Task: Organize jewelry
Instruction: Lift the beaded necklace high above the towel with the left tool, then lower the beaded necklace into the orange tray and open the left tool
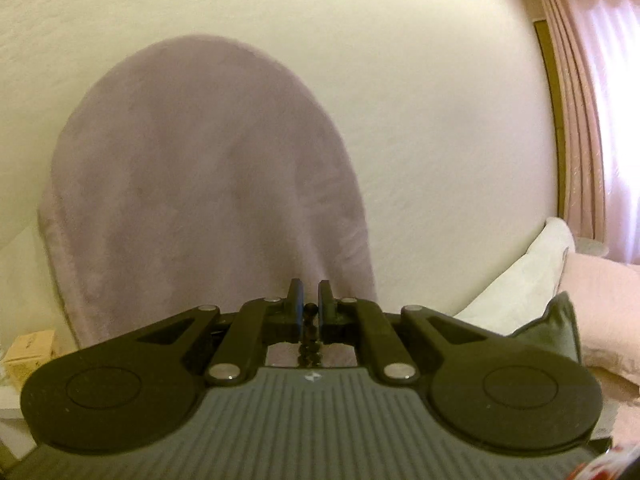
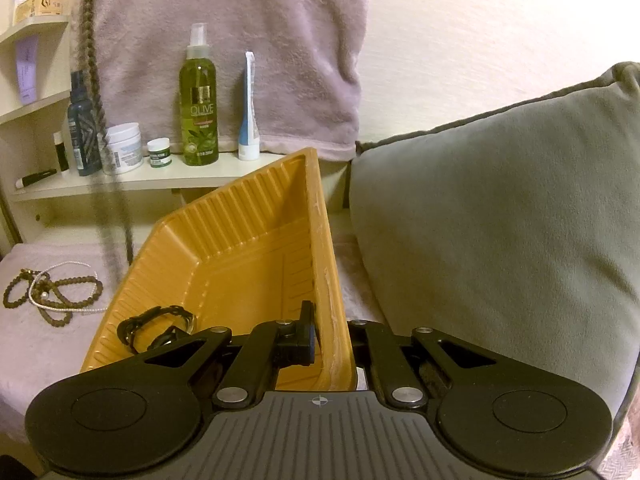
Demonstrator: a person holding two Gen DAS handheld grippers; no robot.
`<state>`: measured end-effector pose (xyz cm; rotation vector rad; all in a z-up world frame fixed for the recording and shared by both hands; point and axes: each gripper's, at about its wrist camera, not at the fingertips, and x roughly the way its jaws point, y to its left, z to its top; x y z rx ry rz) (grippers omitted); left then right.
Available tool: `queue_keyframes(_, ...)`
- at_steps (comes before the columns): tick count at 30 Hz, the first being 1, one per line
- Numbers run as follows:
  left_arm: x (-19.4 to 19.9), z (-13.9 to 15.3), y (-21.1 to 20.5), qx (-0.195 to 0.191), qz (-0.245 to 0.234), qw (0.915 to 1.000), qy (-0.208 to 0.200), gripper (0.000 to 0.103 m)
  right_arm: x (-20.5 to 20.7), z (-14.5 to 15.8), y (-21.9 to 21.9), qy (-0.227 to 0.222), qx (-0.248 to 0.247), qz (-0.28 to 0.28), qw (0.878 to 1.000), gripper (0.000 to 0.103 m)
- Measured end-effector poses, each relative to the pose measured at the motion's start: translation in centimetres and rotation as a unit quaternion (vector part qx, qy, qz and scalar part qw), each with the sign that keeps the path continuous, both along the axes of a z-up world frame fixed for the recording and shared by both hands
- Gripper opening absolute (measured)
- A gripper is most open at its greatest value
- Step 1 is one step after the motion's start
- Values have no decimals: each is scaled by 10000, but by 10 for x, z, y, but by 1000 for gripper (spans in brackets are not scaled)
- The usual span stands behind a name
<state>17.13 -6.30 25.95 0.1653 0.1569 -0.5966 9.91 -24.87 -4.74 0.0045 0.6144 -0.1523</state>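
**K:** Right tool (image 2: 329, 334) fills the foreground, clamped on the side rim of the orange tray (image 2: 240, 248) — one pad inside the wall, the other hidden behind it. Tray's tipped up on that edge, leaning toward the grey cushion (image 2: 500, 220).

**M:** Progress?

**K:** Partial, I'd say. One black bracelet (image 2: 156, 330) sits in the tray's low corner. Brown bead necklace (image 2: 48, 300) and a pearl strand (image 2: 60, 284), tangled together, lie on the pink blanket (image 2: 40, 360) left of the tray, well apart from it. A long braided-looking strand (image 2: 94, 92) hangs down in front of the shelf (image 2: 140, 180); can't tell what holds it.

**M:** Left side?

**K:** Left tool (image 1: 311, 300) is nearly closed on a dark bead string (image 1: 310, 332), which dangles down between the pads. It points about level at the wall, toward the pink towel (image 1: 208, 184), nothing under it in view.

**M:** Right pose?

**K:** Angled down, along the tray rim. Judging by that, next is dropping the beads into the tray.
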Motion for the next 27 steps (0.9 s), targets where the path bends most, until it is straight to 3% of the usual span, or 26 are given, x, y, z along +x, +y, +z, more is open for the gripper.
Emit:
queue_keyframes(9, 2, -2, -32, -25, -391, 9992, 108, 6, -1, 0, 0, -3, 15, -2, 10000, 6)
queue_keyframes(19, 4, 16, -57, -136, -612, 9980, -44, 6, 0, -1, -1, -6, 50, -6, 10000, 6)
queue_keyframes(24, 10, 5, -64, -38, -653, 9978, 97, 6, 0, -1, -2, -11, 92, -18, 10000, 6)
queue_keyframes(27, 15, -17, -65, 95, -628, 9974, 342, 6, 0, -1, -3, -14, 105, -21, 9999, 6)
